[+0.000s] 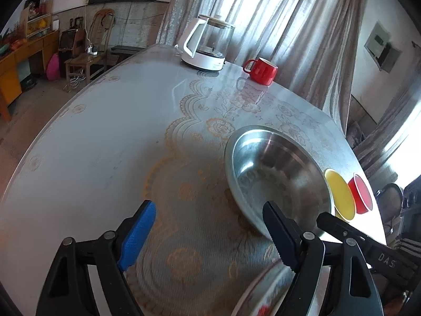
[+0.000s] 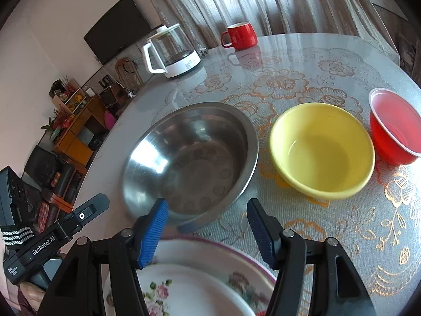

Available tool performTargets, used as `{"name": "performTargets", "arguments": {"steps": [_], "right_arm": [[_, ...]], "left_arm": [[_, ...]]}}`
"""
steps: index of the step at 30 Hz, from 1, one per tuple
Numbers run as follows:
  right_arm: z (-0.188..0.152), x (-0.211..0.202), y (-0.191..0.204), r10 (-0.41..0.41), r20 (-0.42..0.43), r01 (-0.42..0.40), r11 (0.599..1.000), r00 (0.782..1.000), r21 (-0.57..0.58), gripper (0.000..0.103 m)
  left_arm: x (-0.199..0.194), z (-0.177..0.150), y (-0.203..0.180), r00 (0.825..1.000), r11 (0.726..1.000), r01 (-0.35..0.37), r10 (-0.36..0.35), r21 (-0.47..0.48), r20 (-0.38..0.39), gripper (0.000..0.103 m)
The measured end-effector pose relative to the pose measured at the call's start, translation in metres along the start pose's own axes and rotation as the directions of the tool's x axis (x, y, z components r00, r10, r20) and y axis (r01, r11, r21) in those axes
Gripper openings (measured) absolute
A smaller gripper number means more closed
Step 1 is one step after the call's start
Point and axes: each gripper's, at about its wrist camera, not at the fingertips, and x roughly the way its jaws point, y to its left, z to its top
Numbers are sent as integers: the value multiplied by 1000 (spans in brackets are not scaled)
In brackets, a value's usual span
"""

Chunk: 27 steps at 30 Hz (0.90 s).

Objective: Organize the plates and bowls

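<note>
The bench (image 2: 302, 60), round and covered with a floral lace cloth under a glossy sheet, carries all the ware. Largest is the steel bowl (image 2: 189, 158), standing upright near the middle. Nearest the cameras lies a flowered plate (image 2: 200, 284), its far rim just short of the steel bowl; whether the two touch cannot be told. To the right of the steel bowl stands the yellow bowl (image 2: 322, 150), and right again, just beside it, the red bowl (image 2: 394, 129). All three bowls are empty and unstacked. At the far edge sit a glass kettle (image 2: 172, 52) on a white base and a red mug (image 2: 239, 35), well apart from the bowls.

Judgement: the task is at an early stage; nothing is nested yet, and both grippers appear to be in approach rather than in a grasp. The next move likely calls for closing on a rim, either of the plate or of the steel bowl, with one pad inside and one outside.

The right gripper (image 2: 208, 226) hovers over the far rim of the plate, its jaws moderately wide and holding nothing; the left fingertip (image 2: 155, 226) shows against the near wall of the steel bowl, contact unconfirmed. The left gripper (image 1: 210, 231) stands to the left of the steel bowl, jaws wide and empty, over bare cloth.
</note>
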Motion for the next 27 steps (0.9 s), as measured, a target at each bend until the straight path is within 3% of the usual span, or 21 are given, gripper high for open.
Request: {"name": "performTargets", "arguments": {"steps": [6, 8, 10, 15, 23, 27], "right_arm": [[14, 19, -7, -3, -47, 4, 1000, 999, 29, 63], [16, 23, -6, -7, -48, 9, 1000, 999, 23, 63], [18, 27, -5, -2, -56, 3, 1000, 998, 18, 63], [20, 33, 4, -5, -57, 3, 999, 998, -40, 65], [19, 40, 12, -85, -56, 77, 988, 995, -130, 44], [17, 38, 19, -95, -42, 87, 982, 995, -167, 43]], "left_arm": [[34, 18, -7, 999, 1000, -7, 7, 18, -33, 77], [44, 20, -10, 998, 999, 2, 0, 35, -57, 64], [49, 20, -14, 997, 998, 43, -39, 56, -70, 62], [50, 15, -27, 996, 985, 74, -65, 156, -61, 36], [35, 9, -30, 998, 977, 55, -51, 205, -23, 32], [27, 4, -28, 999, 975, 39, -38, 217, -9, 32]]}}
